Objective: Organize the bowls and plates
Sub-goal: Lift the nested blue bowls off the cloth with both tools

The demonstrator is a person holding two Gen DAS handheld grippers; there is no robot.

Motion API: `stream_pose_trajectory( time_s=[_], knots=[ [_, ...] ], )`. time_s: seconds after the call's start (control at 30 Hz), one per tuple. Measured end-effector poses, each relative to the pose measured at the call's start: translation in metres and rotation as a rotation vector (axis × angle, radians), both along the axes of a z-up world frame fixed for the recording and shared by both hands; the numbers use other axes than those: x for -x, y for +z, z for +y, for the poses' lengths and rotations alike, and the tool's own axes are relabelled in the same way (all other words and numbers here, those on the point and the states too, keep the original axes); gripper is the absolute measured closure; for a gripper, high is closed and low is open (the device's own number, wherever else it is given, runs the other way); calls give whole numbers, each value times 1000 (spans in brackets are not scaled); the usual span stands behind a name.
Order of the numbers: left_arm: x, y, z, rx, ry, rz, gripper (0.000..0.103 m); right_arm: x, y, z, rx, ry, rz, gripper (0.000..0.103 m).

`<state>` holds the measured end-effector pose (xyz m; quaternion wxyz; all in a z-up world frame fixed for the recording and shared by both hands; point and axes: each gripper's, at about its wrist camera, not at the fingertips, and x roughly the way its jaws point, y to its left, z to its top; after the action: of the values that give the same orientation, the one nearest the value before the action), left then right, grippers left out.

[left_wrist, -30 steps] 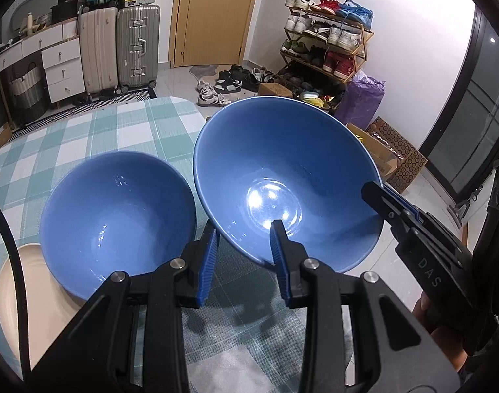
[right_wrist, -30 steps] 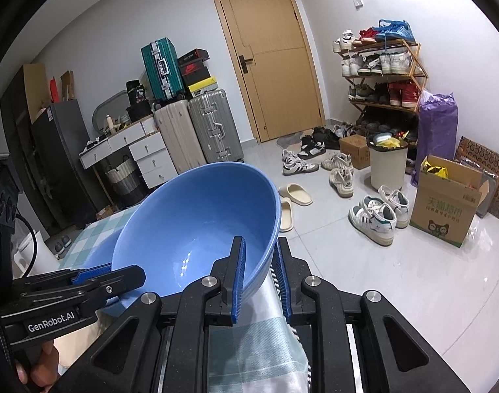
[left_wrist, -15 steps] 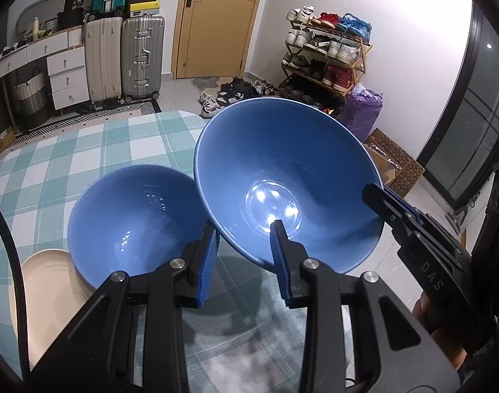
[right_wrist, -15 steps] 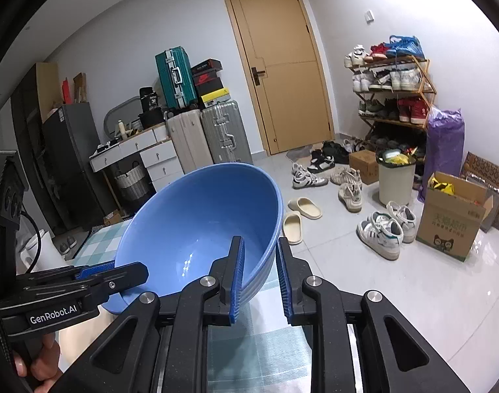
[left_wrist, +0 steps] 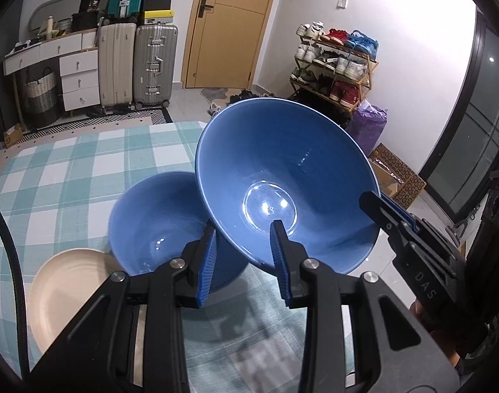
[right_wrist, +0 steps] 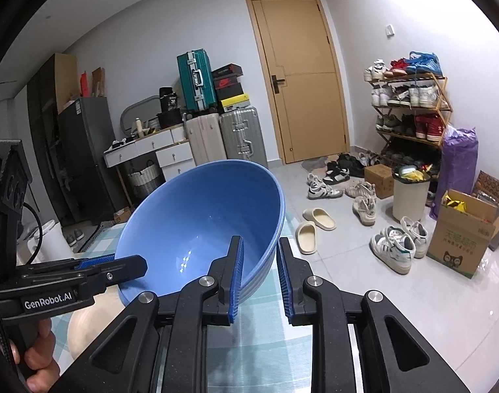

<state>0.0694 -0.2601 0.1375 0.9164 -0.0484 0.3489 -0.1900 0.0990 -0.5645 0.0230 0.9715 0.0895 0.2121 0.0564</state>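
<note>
A large blue bowl (left_wrist: 282,177) is held tilted in the air above the table. My left gripper (left_wrist: 243,255) grips its near rim, one finger inside and one outside. My right gripper (right_wrist: 259,271) grips the opposite rim of the same bowl (right_wrist: 200,229); it shows at the right of the left wrist view (left_wrist: 390,216). A smaller blue bowl (left_wrist: 157,222) sits on the table just left of and below the large one. A cream plate (left_wrist: 69,288) lies at its left, partly under it.
The table has a teal and white checked cloth (left_wrist: 69,170). Its right edge drops to a tiled floor (right_wrist: 347,262) with shoes, a bin and a cardboard box. Suitcases (left_wrist: 138,62) and drawers stand by the far wall.
Both grippers have lifted the large bowl higher and carried it left, so it now overlaps the smaller bowl's right rim. The smaller bowl and plate have stayed on the table.
</note>
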Motion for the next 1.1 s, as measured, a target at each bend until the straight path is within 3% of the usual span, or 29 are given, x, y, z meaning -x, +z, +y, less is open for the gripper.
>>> stream_pose_trajectory(
  time_s=[0.73,1.1],
  knots=[
    [-5,14,40,-17,72,-20,74,-37,8,43,41,100,26,82],
    [-22,-1,59,-32,99,11,74,-58,-2,63,55,125,63,82]
  ],
)
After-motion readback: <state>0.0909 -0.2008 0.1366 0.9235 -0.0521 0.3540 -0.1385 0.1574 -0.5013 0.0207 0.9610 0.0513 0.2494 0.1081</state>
